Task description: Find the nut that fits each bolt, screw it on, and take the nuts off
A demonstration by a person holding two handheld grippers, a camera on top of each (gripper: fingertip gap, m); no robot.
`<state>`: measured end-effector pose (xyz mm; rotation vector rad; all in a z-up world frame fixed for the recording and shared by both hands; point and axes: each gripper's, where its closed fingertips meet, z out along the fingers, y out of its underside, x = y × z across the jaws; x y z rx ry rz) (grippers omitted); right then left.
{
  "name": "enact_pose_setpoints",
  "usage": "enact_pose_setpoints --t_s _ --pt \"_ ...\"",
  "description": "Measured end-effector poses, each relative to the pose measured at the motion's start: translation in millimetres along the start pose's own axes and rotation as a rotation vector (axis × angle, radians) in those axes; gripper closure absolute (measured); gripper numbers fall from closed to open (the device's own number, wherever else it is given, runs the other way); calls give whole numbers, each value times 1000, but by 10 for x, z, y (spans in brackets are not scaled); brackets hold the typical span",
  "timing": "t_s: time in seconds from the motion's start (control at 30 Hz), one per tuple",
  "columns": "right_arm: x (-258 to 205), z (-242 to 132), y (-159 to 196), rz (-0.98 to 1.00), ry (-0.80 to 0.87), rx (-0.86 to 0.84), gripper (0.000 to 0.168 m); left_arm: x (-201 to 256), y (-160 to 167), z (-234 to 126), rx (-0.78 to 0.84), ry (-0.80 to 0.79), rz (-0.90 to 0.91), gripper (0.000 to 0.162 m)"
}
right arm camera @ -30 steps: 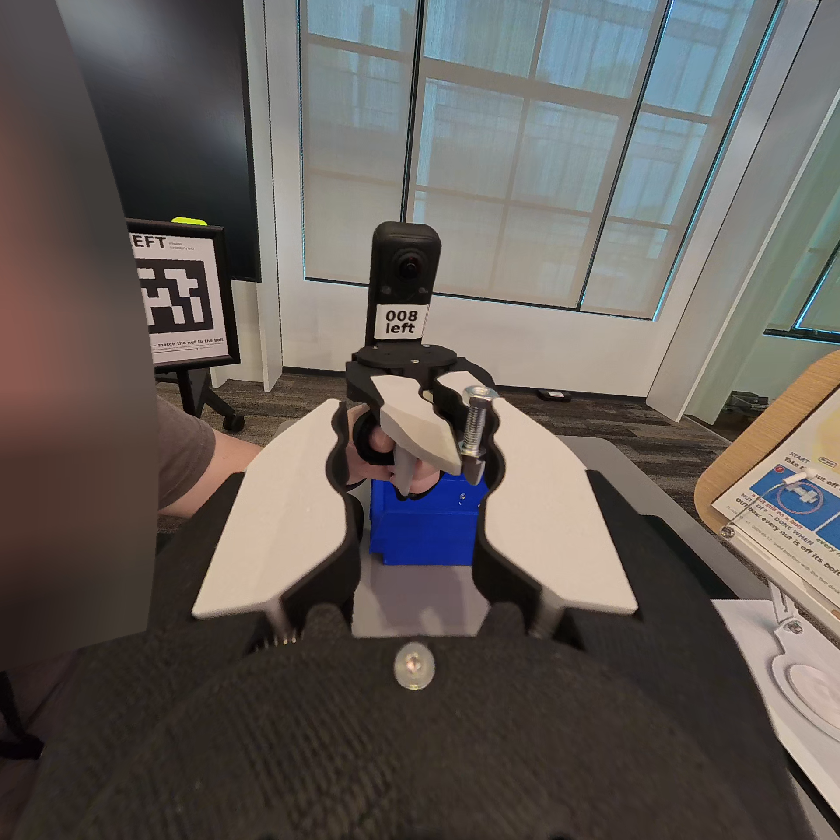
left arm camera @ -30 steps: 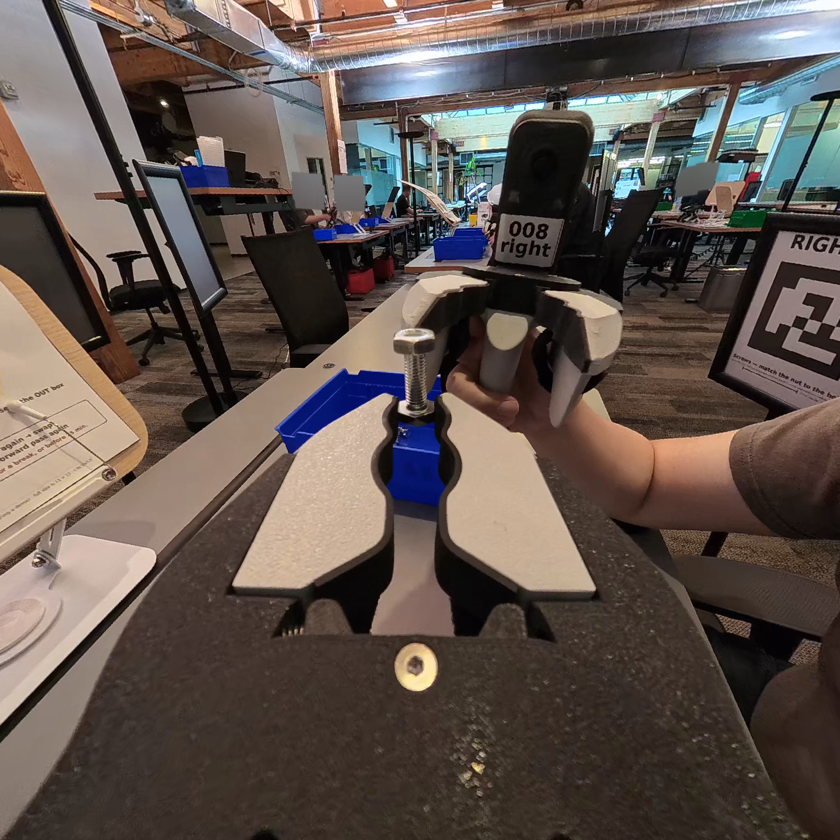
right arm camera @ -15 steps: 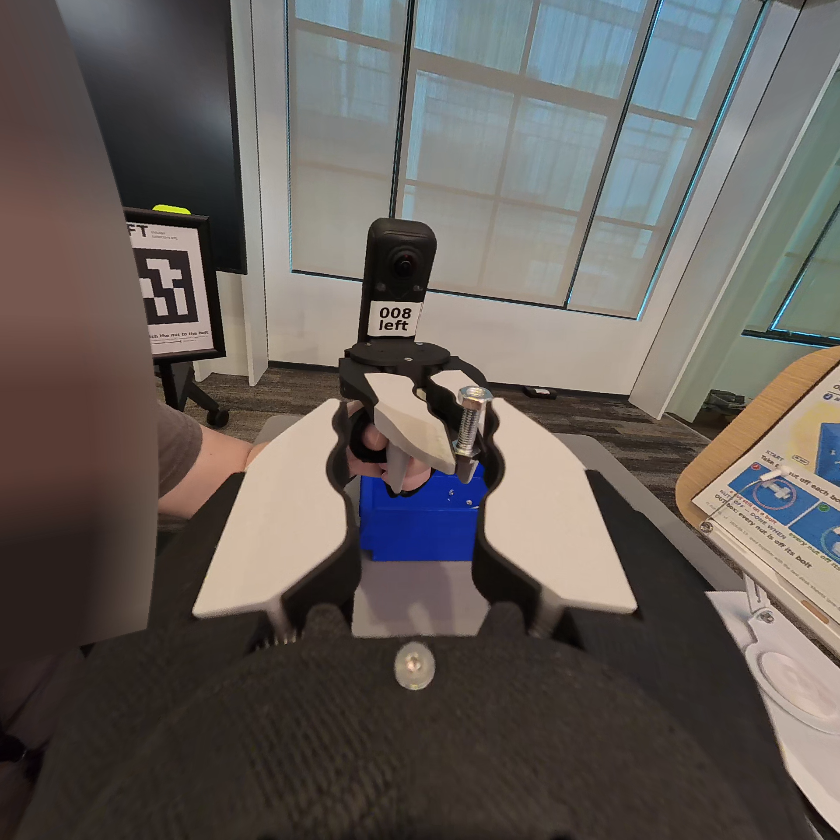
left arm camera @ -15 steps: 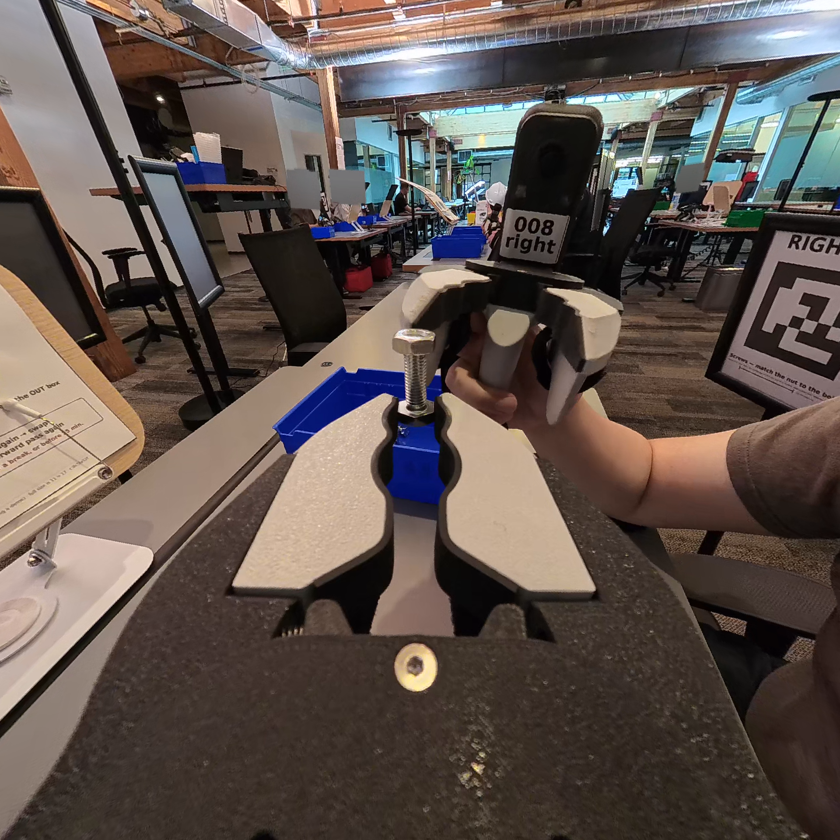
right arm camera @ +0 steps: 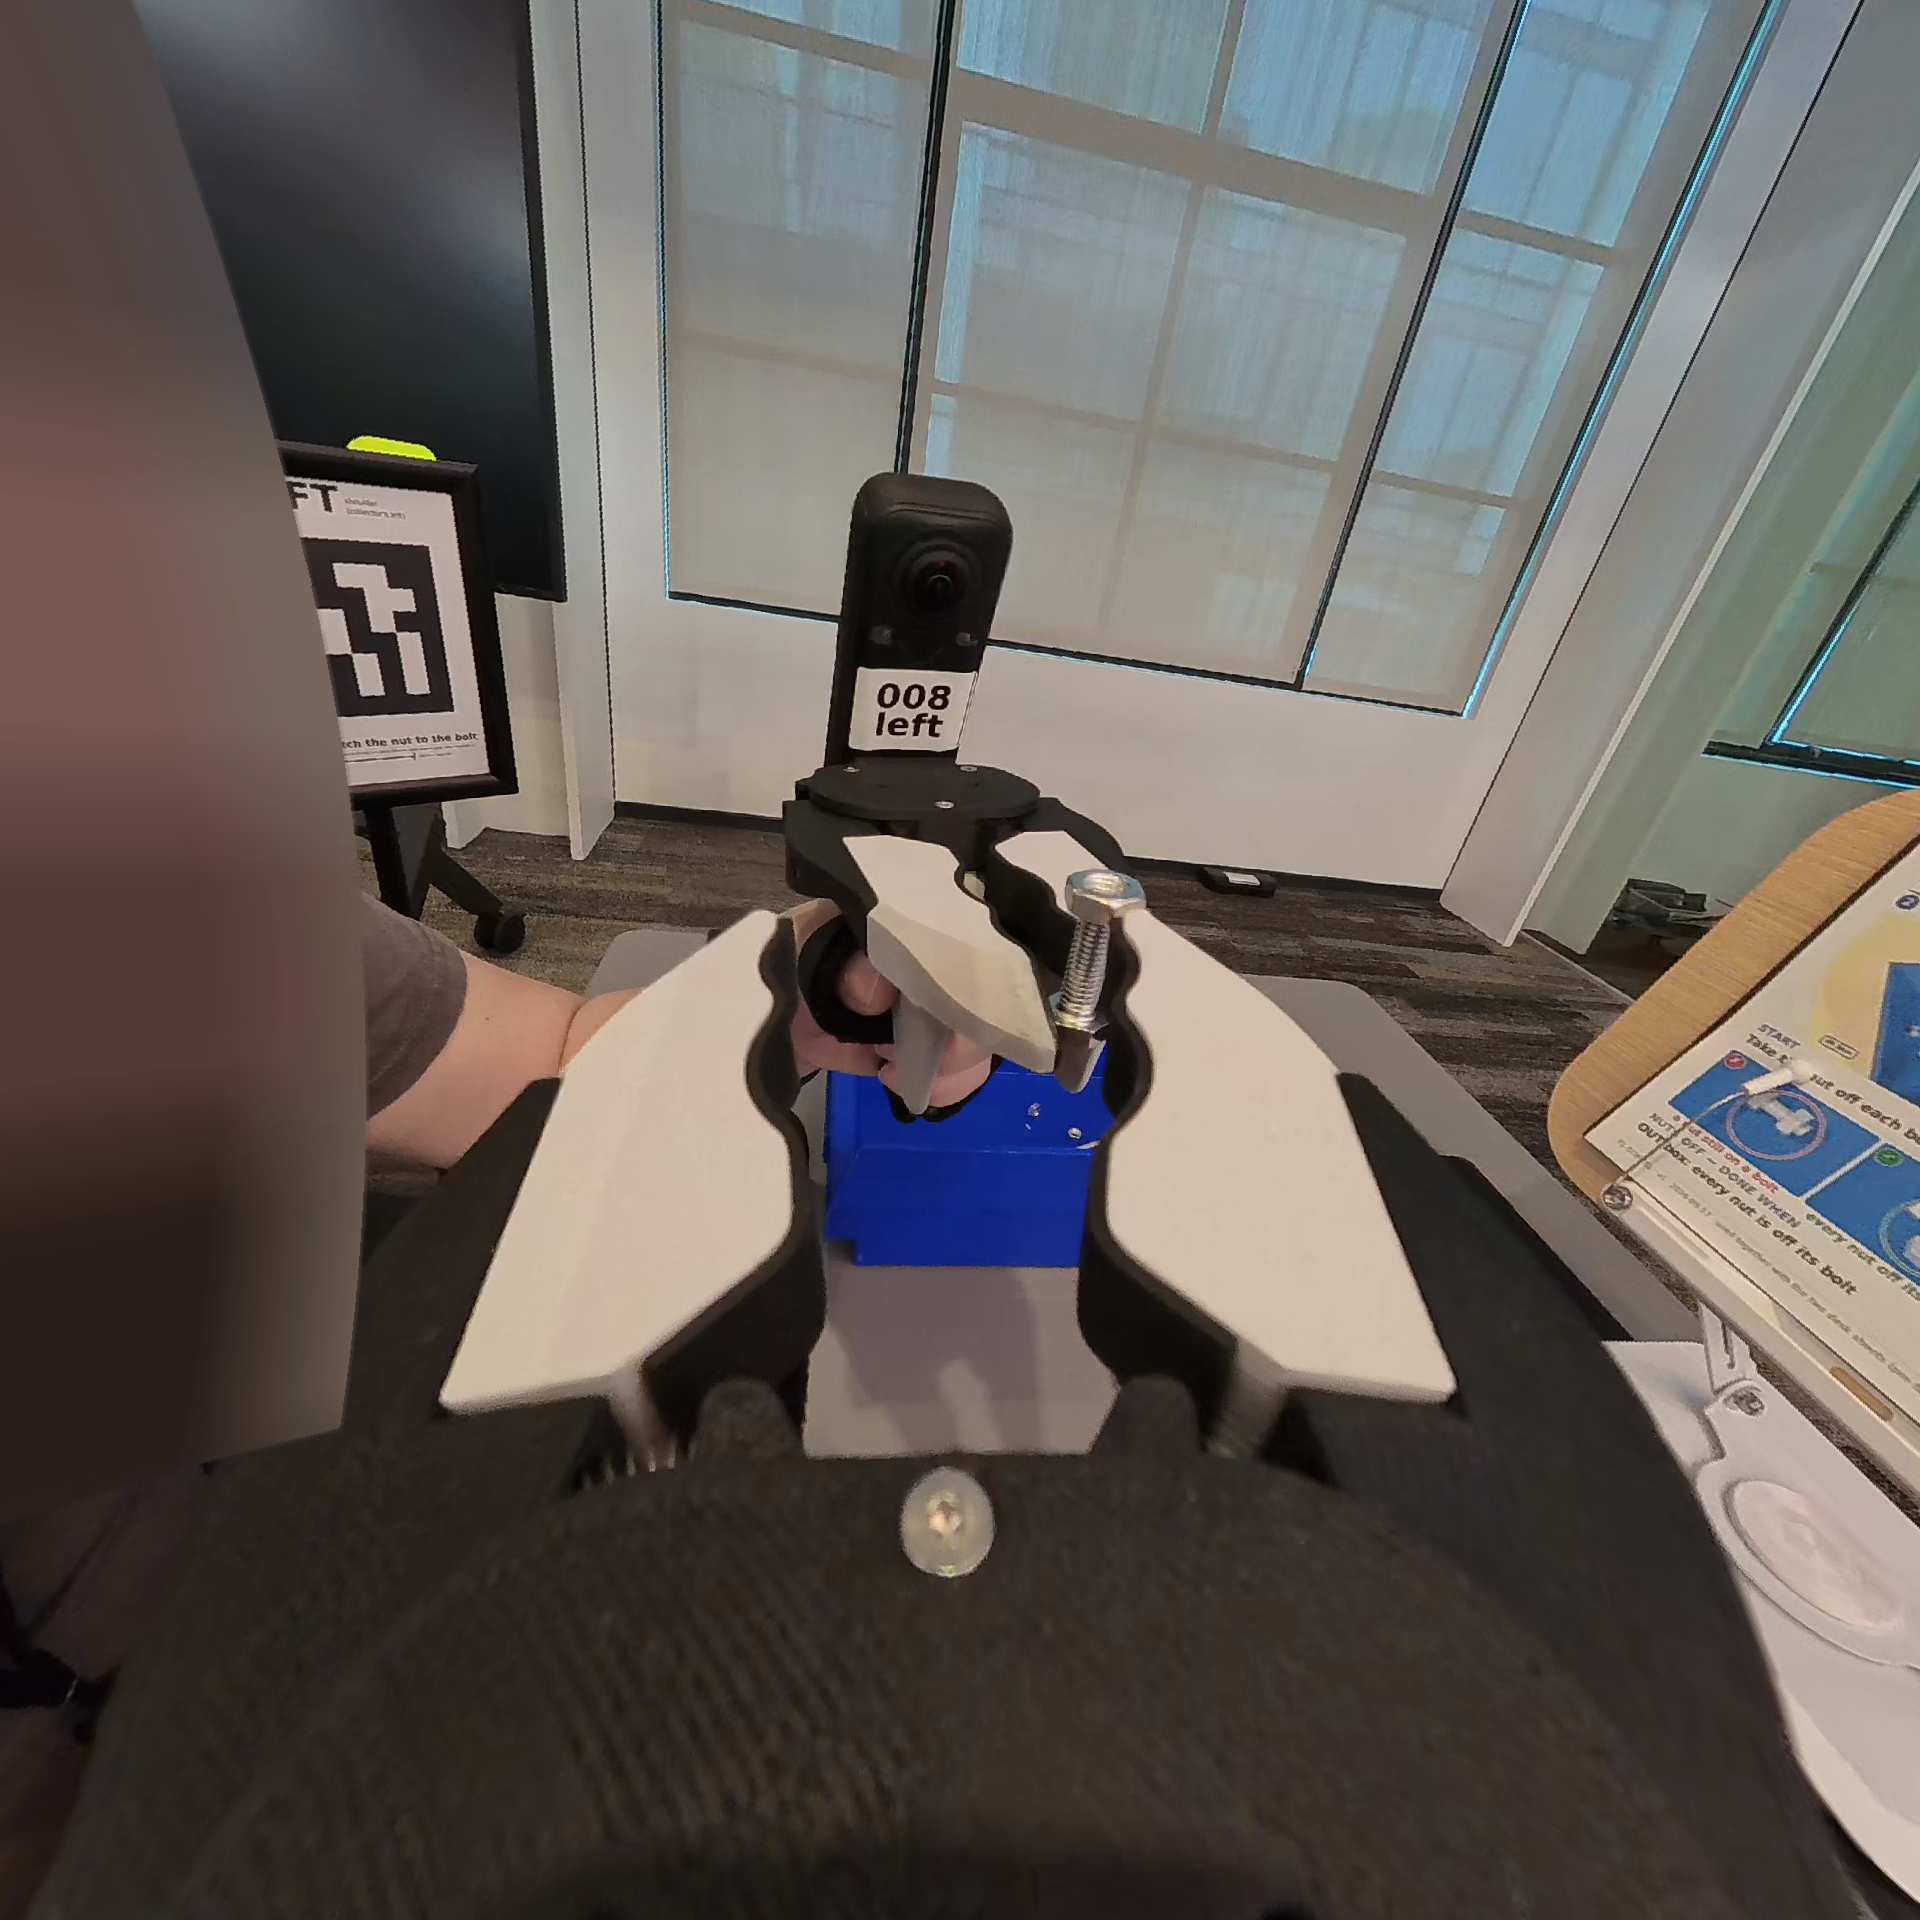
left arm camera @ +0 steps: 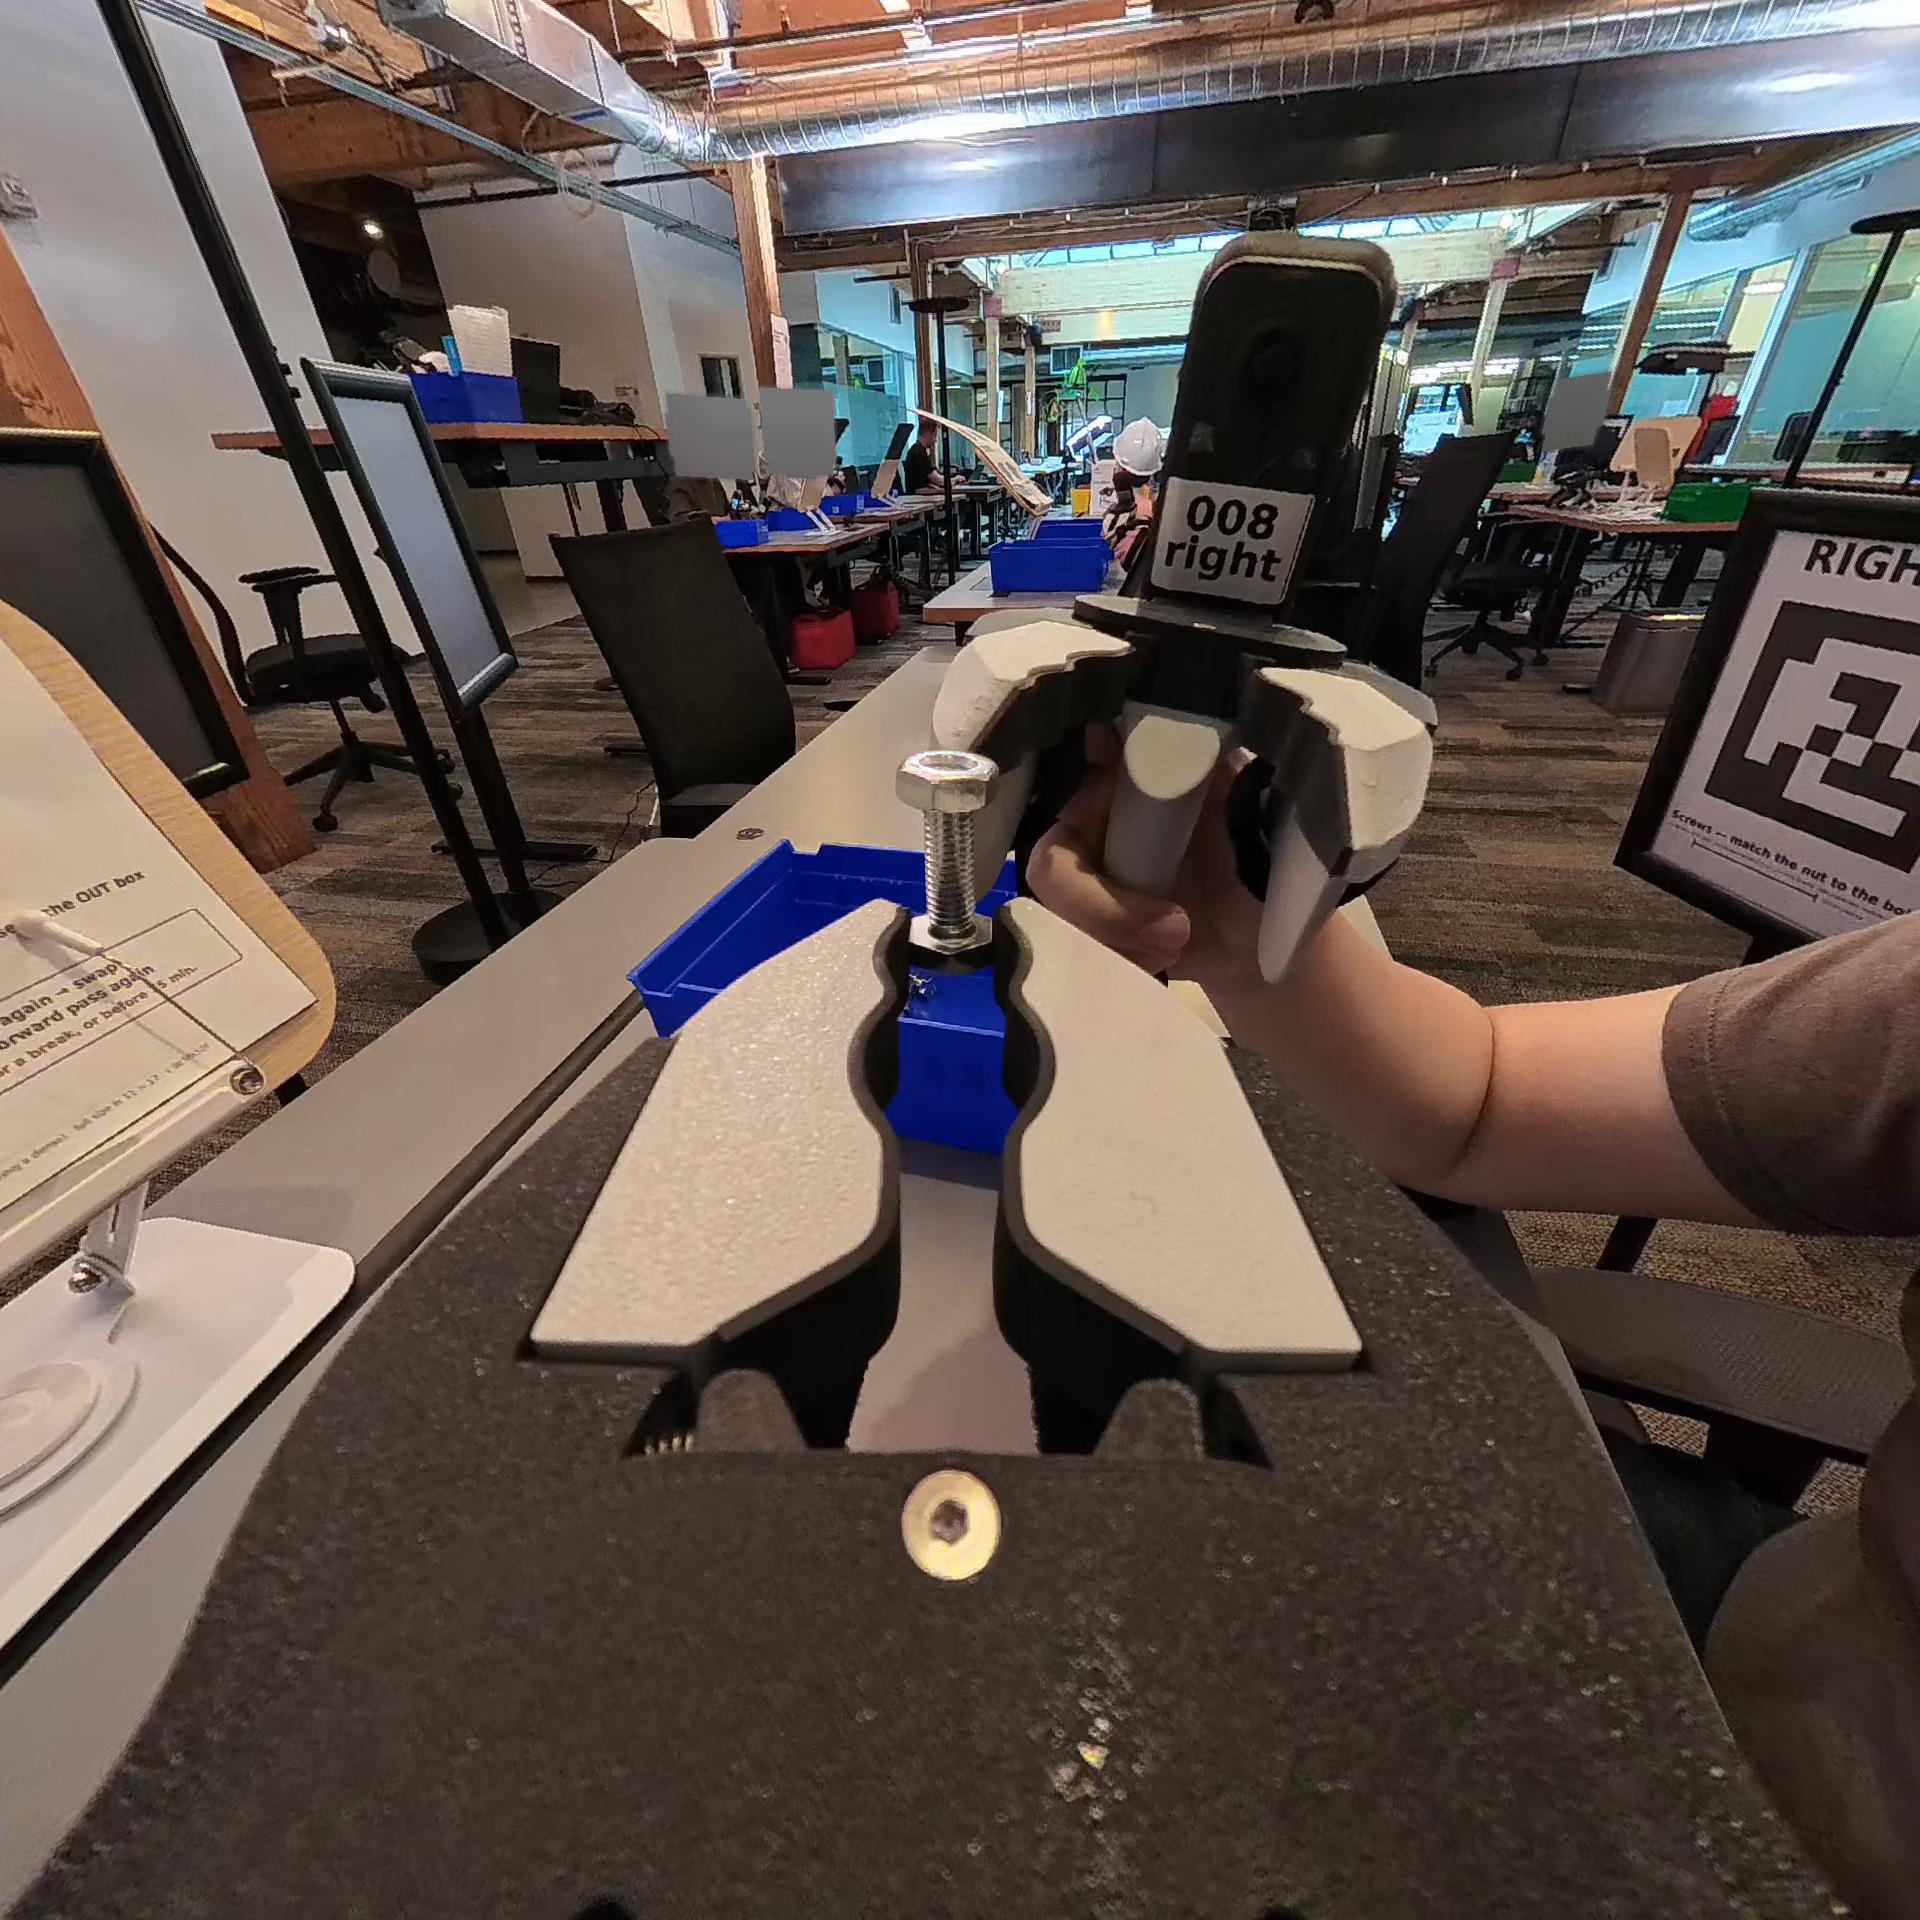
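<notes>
A silver hex bolt (left arm camera: 948, 842) stands upright, head up, with a nut (left arm camera: 945, 935) low on its thread. My left gripper (left arm camera: 948, 920) is shut on the nut and holds the bolt above a blue bin (left arm camera: 769, 914). My right gripper (left arm camera: 1143, 914), held by a hand, faces it just right of the bolt, open and empty. In the right wrist view, my right gripper (right arm camera: 951, 935) is wide open. The left gripper (right arm camera: 1060, 1039) and the bolt (right arm camera: 1086, 966) sit between its fingertips, the bolt close to the right finger (right arm camera: 1247, 1143). A small blue box (right arm camera: 966, 1195) lies below.
The grey table (left arm camera: 468, 1091) runs ahead. A wooden instruction board (left arm camera: 104, 987) on a white base stands at its left, also in the right wrist view (right arm camera: 1766, 1122). Framed marker signs stand beside the table (left arm camera: 1818, 727) (right arm camera: 395, 623). Office chairs and desks are behind. Only a small space, under 4 cm, lies between the two pairs of fingers.
Little has changed. The right gripper has shifted slightly around the bolt and stays open. The left gripper keeps its hold on the nut.
</notes>
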<state>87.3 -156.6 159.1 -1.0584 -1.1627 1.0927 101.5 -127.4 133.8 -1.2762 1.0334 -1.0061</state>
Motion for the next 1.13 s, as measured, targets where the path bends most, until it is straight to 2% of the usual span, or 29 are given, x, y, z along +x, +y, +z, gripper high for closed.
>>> enact_pose_setpoints --t_s 0.23,0.4,0.63,0.77,0.97,1.13 --pt "44 -83 -73 -20 17 29 113 44 -3 4 3 33 -14 148" --pt "13 -103 -72 19 -59 62 108 170 -6 28 12 121 -46 147" --pt "-33 -122 -118 -33 -40 53 114 142 11 30 2 104 -40 148" --pt "-168 -109 -133 -44 -86 26 116 87 28 32 -9 61 -16 148" --pt "-150 -37 -45 -191 25 -63 110 106 39 44 -8 78 -26 147" --pt "-81 -78 -84 -142 31 -25 109 173 26 51 1 122 -43 147"
